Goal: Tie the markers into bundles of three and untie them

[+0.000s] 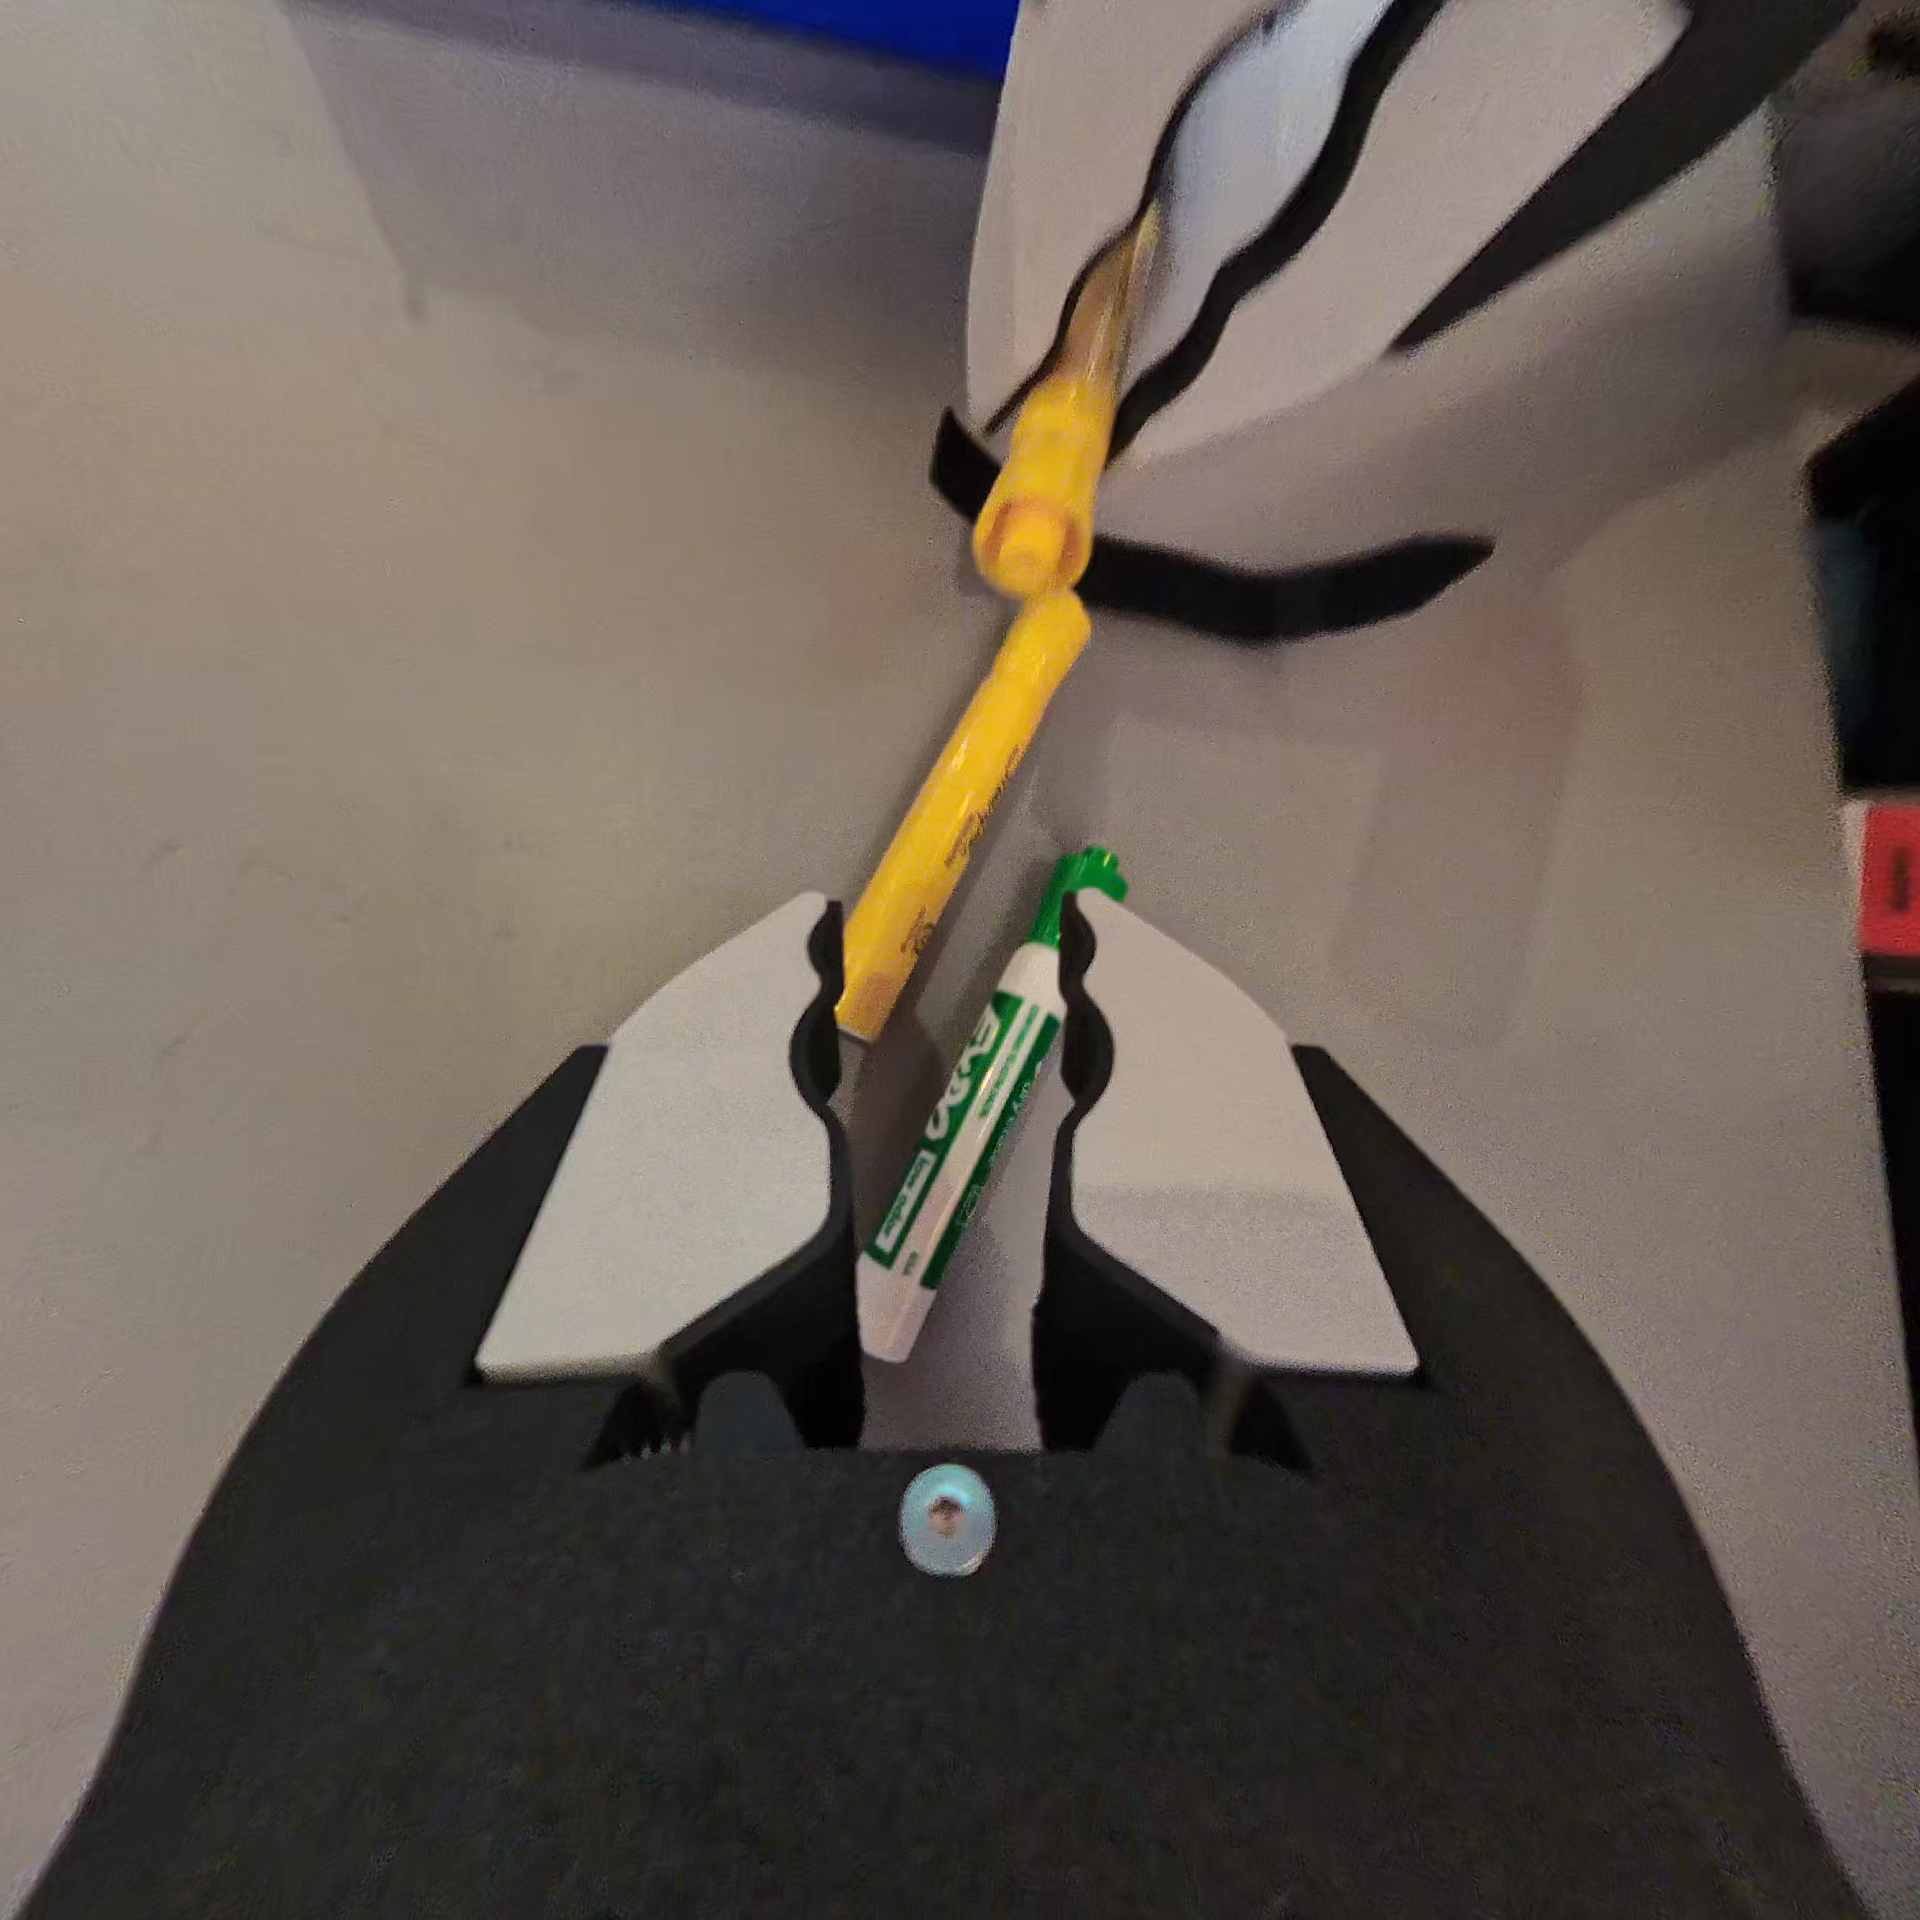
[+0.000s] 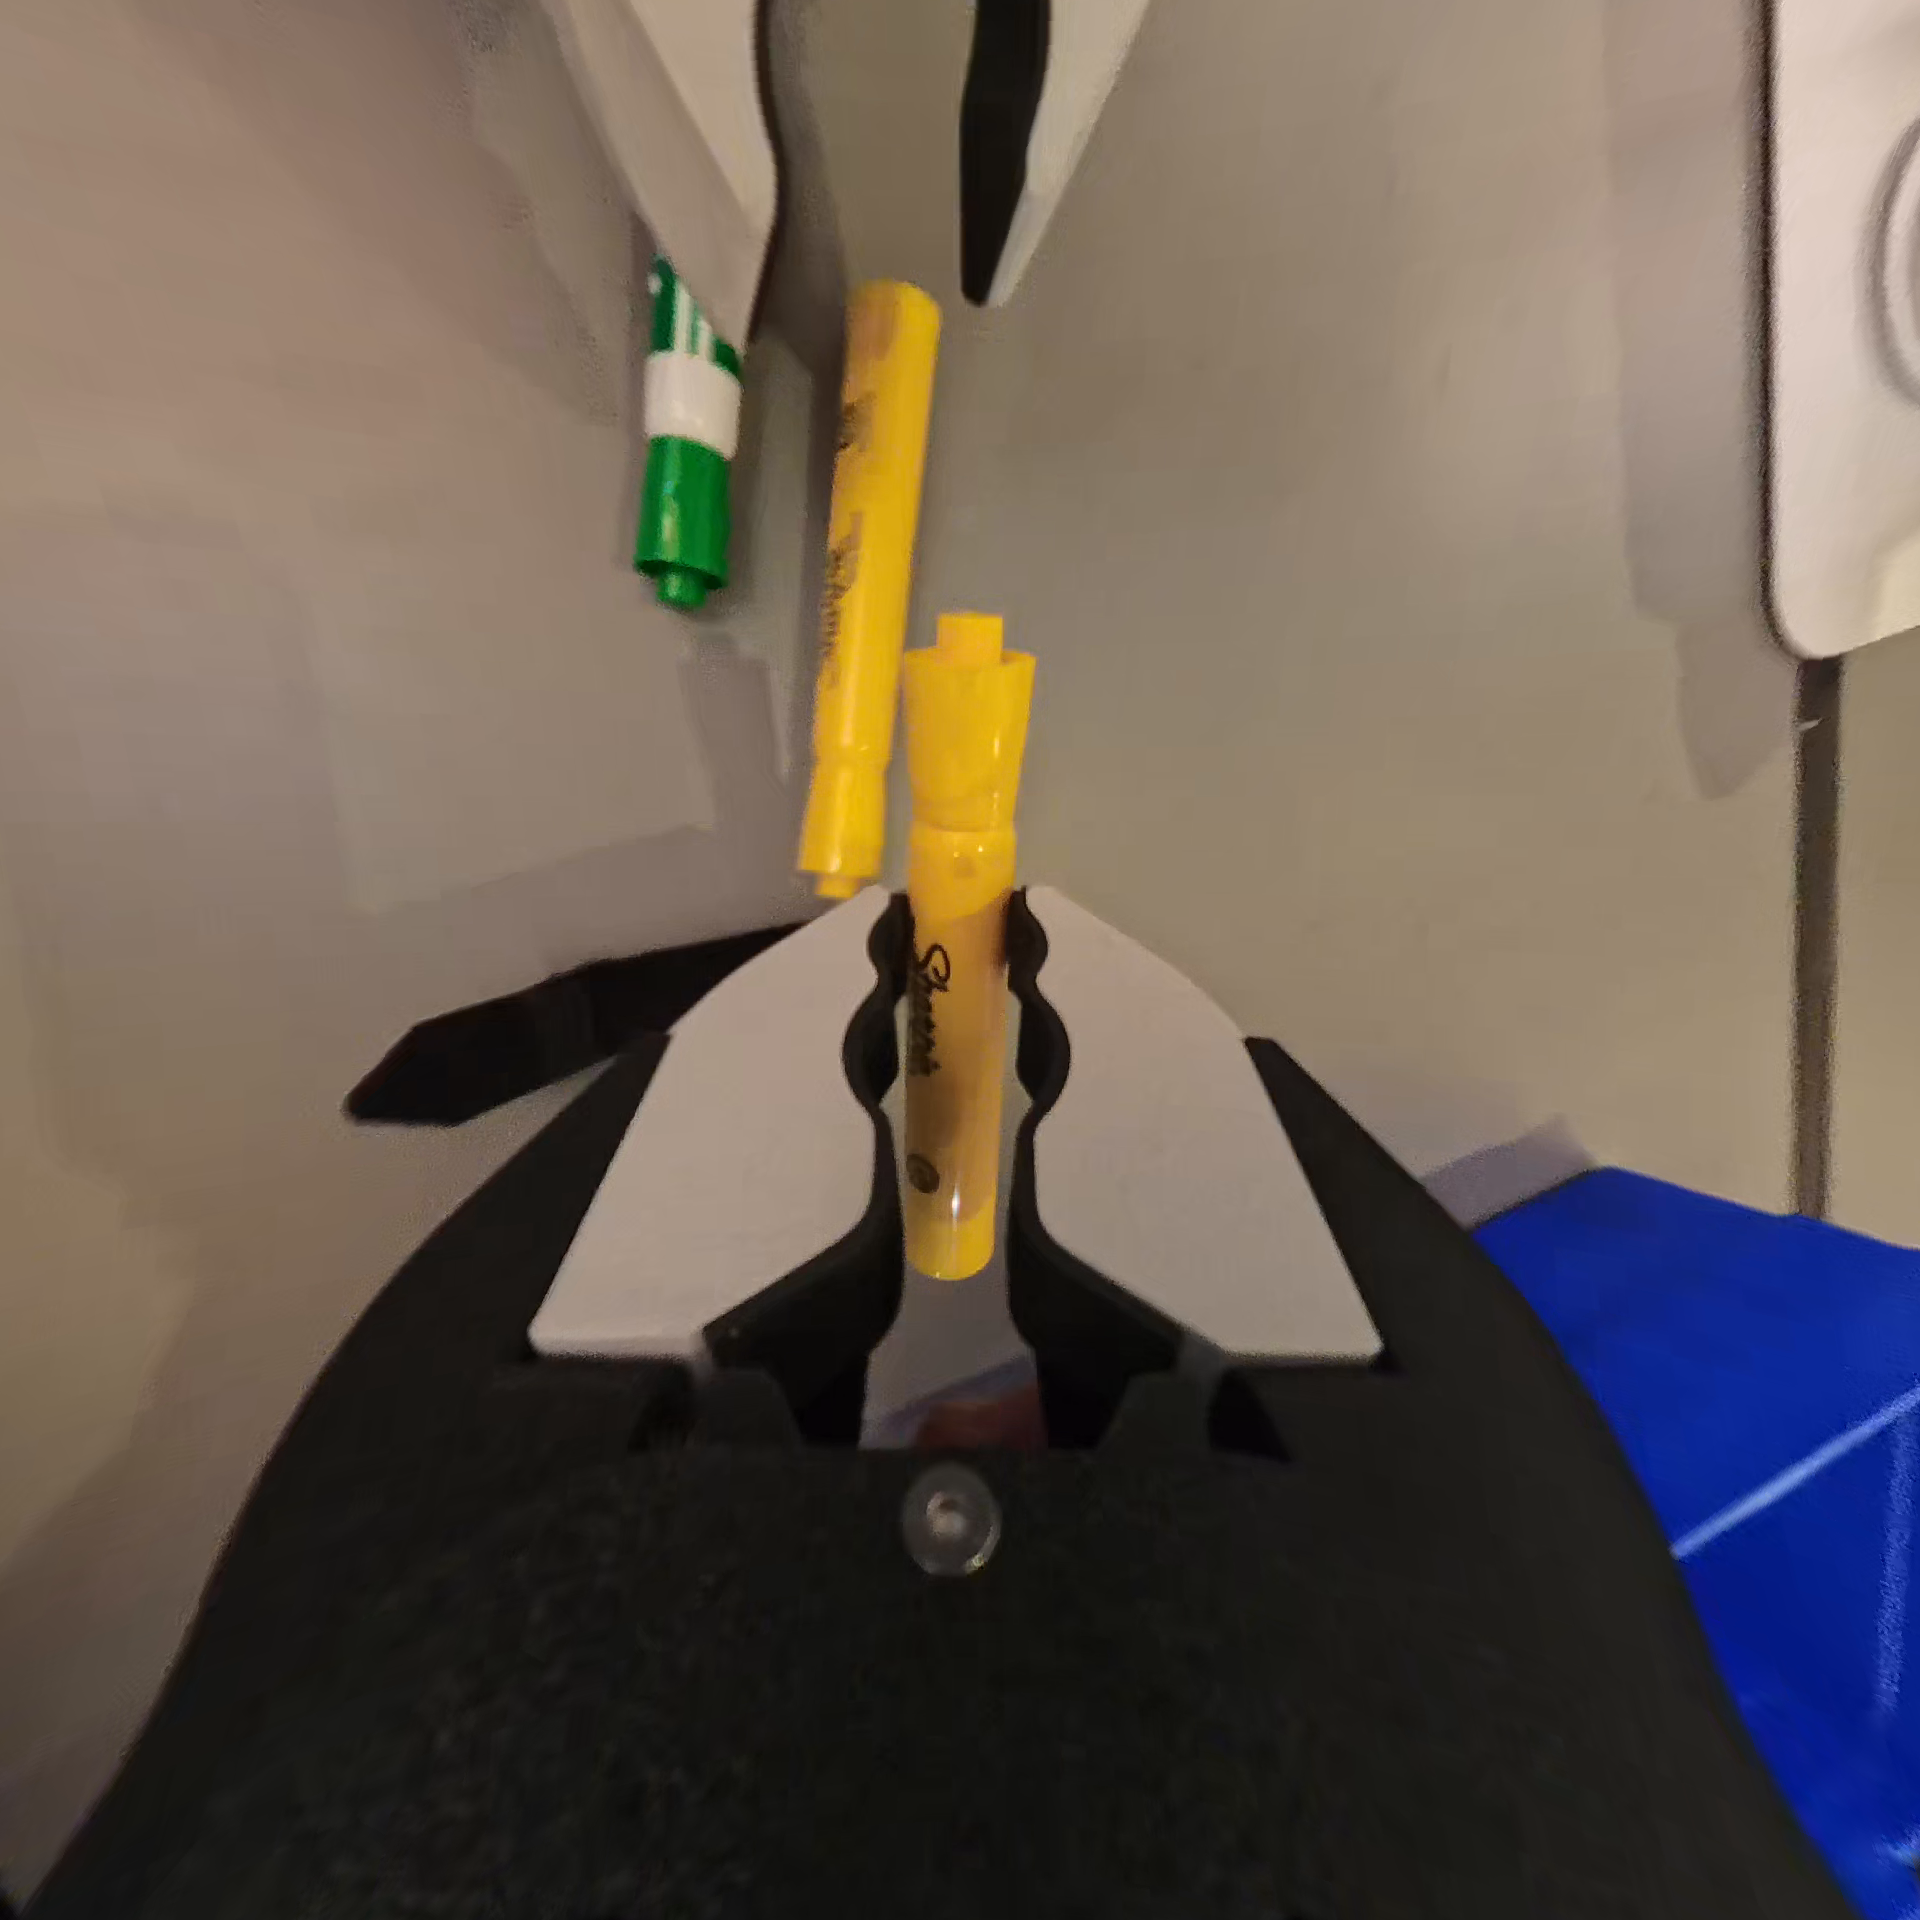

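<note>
My right gripper point(image 2: 954, 904) is shut on a yellow highlighter point(image 2: 956, 1039) and holds it along its fingers, cap end forward. The left wrist view shows this gripper point(image 1: 1055, 426) and the held highlighter point(image 1: 1049, 468) at the top. A second yellow highlighter point(image 1: 961, 821) point(image 2: 868, 540) lies on the grey table. A green and white marker point(image 1: 966, 1132) point(image 2: 686, 468) lies beside it. My left gripper point(image 1: 954, 920) is open over both, with the green marker between its fingers; it also shows at the top of the right wrist view point(image 2: 871, 301). A black strap point(image 1: 1278, 592) point(image 2: 520, 1039) lies flat under the right gripper.
A blue bin point(image 2: 1714, 1403) stands to the right of my right gripper and shows at the top edge of the left wrist view point(image 1: 831, 21). A white object point(image 2: 1839, 312) sits at the far right. A red item point(image 1: 1886, 894) is at the table's right edge. Left tips to right tips: about 9 cm. To the black strap point(image 1: 1278, 592): right tips about 8 cm, left tips about 12 cm. The right camera catches it too, in the right wrist view point(image 2: 582, 1040).
</note>
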A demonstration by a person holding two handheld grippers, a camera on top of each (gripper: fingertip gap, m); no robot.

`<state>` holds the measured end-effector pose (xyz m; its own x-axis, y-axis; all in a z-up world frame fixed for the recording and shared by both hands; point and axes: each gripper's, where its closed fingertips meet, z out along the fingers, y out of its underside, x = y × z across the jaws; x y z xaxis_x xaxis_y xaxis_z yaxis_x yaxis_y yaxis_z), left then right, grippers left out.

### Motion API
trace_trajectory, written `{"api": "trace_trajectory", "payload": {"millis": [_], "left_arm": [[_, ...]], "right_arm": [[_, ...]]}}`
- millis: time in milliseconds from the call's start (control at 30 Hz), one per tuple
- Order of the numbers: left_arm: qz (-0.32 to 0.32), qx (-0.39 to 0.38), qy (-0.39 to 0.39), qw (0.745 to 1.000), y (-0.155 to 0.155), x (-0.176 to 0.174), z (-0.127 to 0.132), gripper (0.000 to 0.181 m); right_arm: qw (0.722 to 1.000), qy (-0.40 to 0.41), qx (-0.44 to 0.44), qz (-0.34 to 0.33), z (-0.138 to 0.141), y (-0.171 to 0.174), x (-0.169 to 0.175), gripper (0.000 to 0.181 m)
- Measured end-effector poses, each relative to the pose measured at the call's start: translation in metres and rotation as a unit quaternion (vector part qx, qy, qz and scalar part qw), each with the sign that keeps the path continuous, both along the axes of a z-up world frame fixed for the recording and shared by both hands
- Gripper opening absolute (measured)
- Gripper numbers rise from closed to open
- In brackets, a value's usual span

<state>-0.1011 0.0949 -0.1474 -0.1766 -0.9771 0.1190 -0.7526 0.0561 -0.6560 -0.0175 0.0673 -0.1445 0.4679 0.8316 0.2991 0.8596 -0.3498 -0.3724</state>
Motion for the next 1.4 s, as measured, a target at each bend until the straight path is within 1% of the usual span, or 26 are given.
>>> {"api": "trace_trajectory", "payload": {"millis": [67,167,200,333,400,467,500,600,667,700,733,800,867,933,1000,1067,1167,1267,1333,1400], "left_arm": [[-0.016,0.003,0.032,0.999,0.001,0.005,-0.010,0.039],[-0.051,0.014,0.079,0.996,0.001,0.020,-0.022,0.044],[-0.068,0.020,0.093,0.993,-0.002,0.027,-0.024,0.045],[-0.131,0.052,0.137,0.980,-0.013,0.056,-0.029,0.048],[-0.153,0.068,0.163,0.972,-0.016,0.065,-0.034,0.048],[-0.170,0.077,0.188,0.964,-0.020,0.071,-0.042,0.045],[-0.175,0.083,0.198,0.961,-0.020,0.071,-0.046,0.041],[-0.183,0.088,0.190,0.961,-0.024,0.076,-0.048,0.018],[-0.169,0.093,0.190,0.963,-0.022,0.076,-0.048,0.017],[-0.153,0.110,0.188,0.964,-0.016,0.075,-0.047,0.017],[-0.133,0.124,0.175,0.968,-0.008,0.075,-0.043,0.017],[-0.087,0.105,0.115,0.984,0.000,0.076,-0.022,0.017],[-0.025,0.059,0.032,0.997,0.008,0.076,0.011,0.017],[0.047,0.020,-0.070,0.996,0.018,0.074,0.048,0.017],[0.111,-0.040,-0.171,0.978,0.023,0.067,0.081,0.017],[0.156,-0.094,-0.244,0.952,0.025,0.056,0.101,0.016],[0.208,-0.157,-0.310,0.914,0.028,0.037,0.112,0.017],[0.252,-0.196,-0.367,0.874,0.038,0.020,0.121,0.017],[0.269,-0.210,-0.381,0.859,0.045,0.012,0.120,0.016],[0.284,-0.224,-0.398,0.843,0.053,0.004,0.125,0.016]], "right_arm": [[0.999,0.023,-0.026,-0.005,0.003,-0.012,0.003,0.018],[0.999,0.015,-0.038,-0.029,0.002,-0.025,0.022,0.018],[0.998,0.026,-0.038,-0.040,0.002,-0.026,0.026,0.018],[0.987,0.113,-0.051,-0.103,0.003,-0.038,0.032,0.018],[0.982,0.137,-0.053,-0.120,0.000,-0.050,0.033,0.018],[0.979,0.145,-0.050,-0.132,-0.003,-0.058,0.035,0.018],[0.979,0.146,-0.048,-0.137,-0.005,-0.061,0.037,0.018],[0.976,0.149,-0.042,-0.151,-0.010,-0.061,0.042,0.018],[0.974,0.157,-0.043,-0.156,-0.012,-0.058,0.042,0.018],[0.974,0.161,-0.044,-0.153,-0.012,-0.057,0.040,0.018],[0.974,0.164,-0.044,-0.151,-0.013,-0.056,0.037,0.018],[0.975,0.164,-0.050,-0.144,-0.016,-0.053,0.031,0.018],[0.976,0.157,-0.055,-0.142,-0.018,-0.047,0.026,0.018],[0.976,0.158,-0.057,-0.139,-0.018,-0.038,0.018,0.018],[0.974,0.167,-0.061,-0.138,-0.017,-0.029,0.008,0.018],[0.972,0.180,-0.071,-0.137,-0.016,-0.020,-0.004,0.018],[0.971,0.186,-0.075,-0.133,-0.014,-0.008,-0.021,0.017],[0.971,0.191,-0.080,-0.124,-0.013,0.002,-0.039,0.018],[0.968,0.202,-0.092,-0.118,-0.013,0.005,-0.053,0.018],[0.970,0.196,-0.084,-0.118,-0.015,0.011,-0.059,0.018]]}}
